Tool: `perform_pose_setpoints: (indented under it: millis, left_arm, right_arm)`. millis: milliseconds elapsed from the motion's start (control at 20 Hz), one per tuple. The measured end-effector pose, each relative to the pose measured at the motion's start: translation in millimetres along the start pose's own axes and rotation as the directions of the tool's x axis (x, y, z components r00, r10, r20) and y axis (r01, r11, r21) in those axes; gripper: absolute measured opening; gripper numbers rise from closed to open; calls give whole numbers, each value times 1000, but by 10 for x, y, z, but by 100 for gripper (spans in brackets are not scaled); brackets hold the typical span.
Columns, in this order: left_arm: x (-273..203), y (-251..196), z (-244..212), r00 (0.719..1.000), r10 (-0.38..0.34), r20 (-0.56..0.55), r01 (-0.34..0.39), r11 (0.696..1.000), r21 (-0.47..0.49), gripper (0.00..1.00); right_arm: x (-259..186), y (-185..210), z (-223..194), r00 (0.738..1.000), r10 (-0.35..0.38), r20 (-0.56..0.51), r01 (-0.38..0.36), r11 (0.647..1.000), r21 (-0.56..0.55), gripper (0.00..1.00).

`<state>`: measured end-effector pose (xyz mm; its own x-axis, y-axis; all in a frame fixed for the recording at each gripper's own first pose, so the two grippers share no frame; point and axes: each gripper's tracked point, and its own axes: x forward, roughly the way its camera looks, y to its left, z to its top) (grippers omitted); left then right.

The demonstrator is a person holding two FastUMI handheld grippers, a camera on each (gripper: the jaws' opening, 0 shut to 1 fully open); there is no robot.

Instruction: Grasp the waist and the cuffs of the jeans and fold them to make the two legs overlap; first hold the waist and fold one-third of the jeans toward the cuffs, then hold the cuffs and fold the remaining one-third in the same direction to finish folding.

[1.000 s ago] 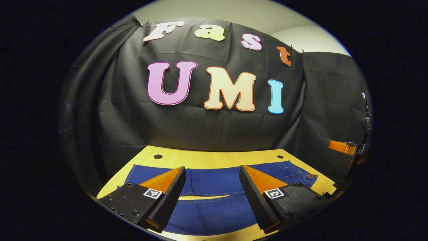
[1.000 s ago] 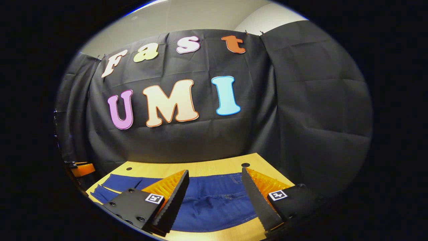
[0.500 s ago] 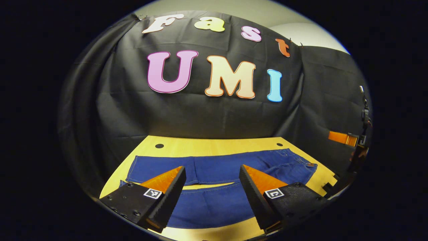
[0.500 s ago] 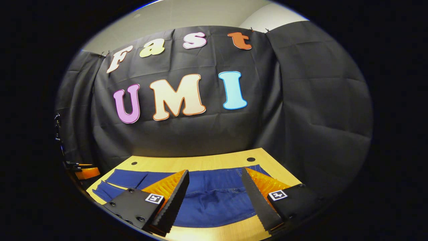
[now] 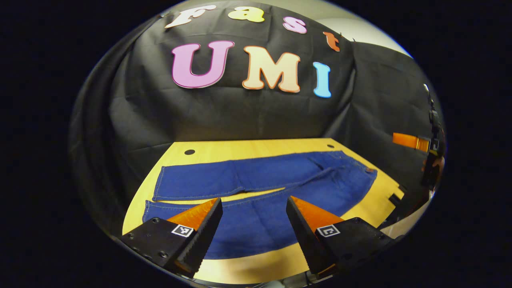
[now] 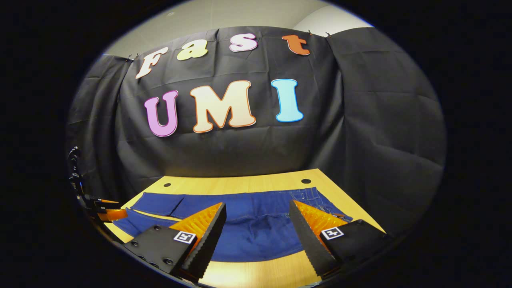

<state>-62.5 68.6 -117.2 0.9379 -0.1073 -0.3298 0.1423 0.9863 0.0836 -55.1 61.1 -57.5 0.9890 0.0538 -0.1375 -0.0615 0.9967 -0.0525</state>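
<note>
While jeans (image 5: 260, 192) are lying flat on table (image 5: 240, 149), legs apart, cuffs at 9 o'clock, waist at 3 | left gripper (image 5: 254, 224) and right gripper (image 6: 256, 228) are hovering, fingers spread, holding nothing | no fold started; leg overlap and both thirds are remaining

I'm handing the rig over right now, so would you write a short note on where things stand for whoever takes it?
Left gripper: open, holding nothing, above the near leg of the jeans.
Right gripper: open, holding nothing, above the waist end.
Jeans: spread flat on the wooden table, legs side by side with a gap between them, cuffs on the left gripper's side.
Done: nothing folded yet.
Left: grip waist and cuffs, lay one leg over the other, fold the waist third toward the cuffs, then fold the cuff third.
</note>
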Motion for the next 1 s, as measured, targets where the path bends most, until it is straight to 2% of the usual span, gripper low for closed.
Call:
perform_pose_setpoints:
  millis: [150,300,450,650,900,950,1000]
  left_arm:
    - [-61,99,-276,996,-59,-70,64,995,73,96]
    - [-133,258,-700,974,-105,-203,137,979,149,95]
    - [-244,420,-1056,930,-136,-343,228,943,243,96]
    - [-271,661,-1323,869,-118,-481,315,881,353,95]
    - [-265,994,-1481,798,-103,-593,392,837,382,96]
    - [-272,1062,-1507,784,-95,-613,404,828,389,96]
    - [-268,1123,-1541,770,-90,-631,418,819,394,96]
  right_arm:
    - [-84,61,-122,1000,7,-28,-7,1000,-11,98]
    - [-135,115,-230,999,18,-48,-17,1000,4,98]
    - [-159,142,-310,997,18,-70,-18,1000,0,98]
    - [-169,193,-398,995,28,-95,-30,999,-17,98]
    - [-138,284,-523,990,53,-131,-54,999,-3,98]
    - [-129,289,-537,989,55,-135,-57,998,-8,94]
    - [-121,279,-551,989,55,-140,-58,998,-15,98]
